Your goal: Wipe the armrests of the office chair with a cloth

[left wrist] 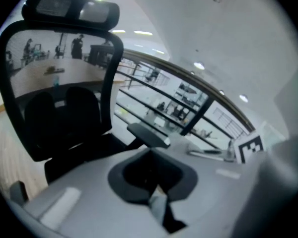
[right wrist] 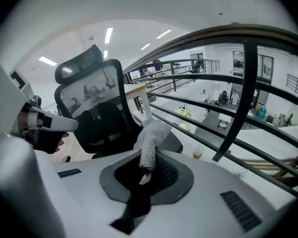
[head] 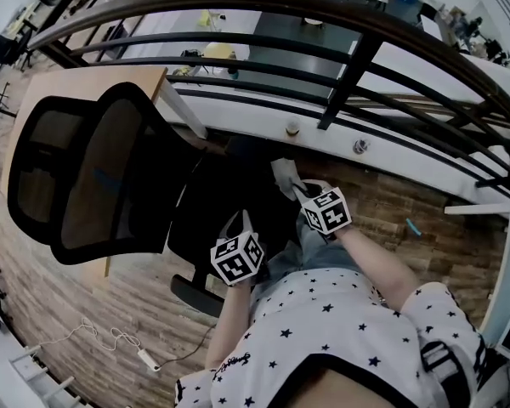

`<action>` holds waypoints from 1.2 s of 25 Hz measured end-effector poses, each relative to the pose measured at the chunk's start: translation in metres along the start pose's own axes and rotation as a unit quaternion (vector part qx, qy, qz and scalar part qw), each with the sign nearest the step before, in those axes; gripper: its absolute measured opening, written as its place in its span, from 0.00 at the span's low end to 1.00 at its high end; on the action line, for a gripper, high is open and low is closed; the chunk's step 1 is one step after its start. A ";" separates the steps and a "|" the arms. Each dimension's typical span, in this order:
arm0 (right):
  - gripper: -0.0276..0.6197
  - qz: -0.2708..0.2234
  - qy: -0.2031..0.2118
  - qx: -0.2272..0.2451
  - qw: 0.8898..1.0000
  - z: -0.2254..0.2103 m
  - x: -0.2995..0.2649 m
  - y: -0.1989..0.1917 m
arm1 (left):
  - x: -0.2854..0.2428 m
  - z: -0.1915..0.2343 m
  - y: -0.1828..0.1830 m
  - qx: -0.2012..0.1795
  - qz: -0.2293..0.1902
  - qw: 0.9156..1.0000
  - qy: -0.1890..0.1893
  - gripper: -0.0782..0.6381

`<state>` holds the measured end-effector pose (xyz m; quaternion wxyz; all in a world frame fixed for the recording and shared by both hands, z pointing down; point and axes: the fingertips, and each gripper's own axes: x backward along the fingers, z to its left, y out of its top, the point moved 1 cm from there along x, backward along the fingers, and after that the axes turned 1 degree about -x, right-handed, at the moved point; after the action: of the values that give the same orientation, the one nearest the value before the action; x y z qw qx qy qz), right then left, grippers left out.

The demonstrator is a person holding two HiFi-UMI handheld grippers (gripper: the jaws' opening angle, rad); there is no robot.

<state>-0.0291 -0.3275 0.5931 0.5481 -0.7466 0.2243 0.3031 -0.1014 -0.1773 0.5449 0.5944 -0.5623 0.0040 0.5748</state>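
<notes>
Claw on your right clenches the white cloth near the office chair armrest. Your left claw is closed and empty. Both reach toward the railing above the wood floor.

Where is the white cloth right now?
The cloth is pinched in the right gripper, mid head view, between the office chair and the railing.

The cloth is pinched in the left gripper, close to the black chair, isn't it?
Not quite. The cloth is in the right gripper, not the left: the right gripper view shows those jaws shut on it. The left gripper has its jaws together with nothing between them. The black chair is indeed close by.
</notes>
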 end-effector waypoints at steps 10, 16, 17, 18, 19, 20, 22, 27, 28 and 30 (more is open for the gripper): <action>0.09 -0.065 0.026 0.034 0.997 0.041 0.048 0.029 | 0.023 0.008 0.010 -0.011 -0.032 0.999 0.005 0.11; 0.09 -0.091 0.048 0.047 0.994 0.065 0.065 0.044 | 0.033 0.007 0.025 -0.028 -0.052 0.998 0.000 0.11; 0.09 -0.095 0.051 0.048 0.993 0.068 0.067 0.046 | 0.034 0.006 0.027 -0.030 -0.055 0.998 -0.002 0.11; 0.09 -0.099 0.055 0.050 0.992 0.070 0.068 0.049 | 0.035 0.006 0.028 -0.032 -0.057 0.998 -0.003 0.11; 0.09 -0.102 0.058 0.051 0.992 0.073 0.068 0.051 | 0.036 0.007 0.030 -0.032 -0.059 0.998 -0.004 0.11; 0.09 -0.105 0.061 0.053 0.991 0.075 0.069 0.053 | 0.037 0.008 0.031 -0.033 -0.061 0.998 -0.004 0.11; 0.09 -0.109 0.065 0.057 0.990 0.079 0.069 0.055 | 0.039 0.010 0.032 -0.032 -0.063 0.998 -0.002 0.11; 0.09 -0.113 0.071 0.061 0.989 0.083 0.067 0.059 | 0.041 0.015 0.031 -0.029 -0.065 0.997 0.004 0.11; 0.09 -0.114 0.070 0.062 0.989 0.083 0.067 0.060 | 0.041 0.016 0.031 -0.027 -0.066 0.997 0.005 0.11; 0.09 -0.117 0.070 0.064 0.989 0.083 0.067 0.063 | 0.041 0.017 0.032 -0.024 -0.067 0.997 0.007 0.11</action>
<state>-0.0402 -0.2669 0.4850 0.6094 -0.7505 0.1920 0.1689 -0.1204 -0.1470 0.5033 0.6181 -0.5794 -0.0433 0.5295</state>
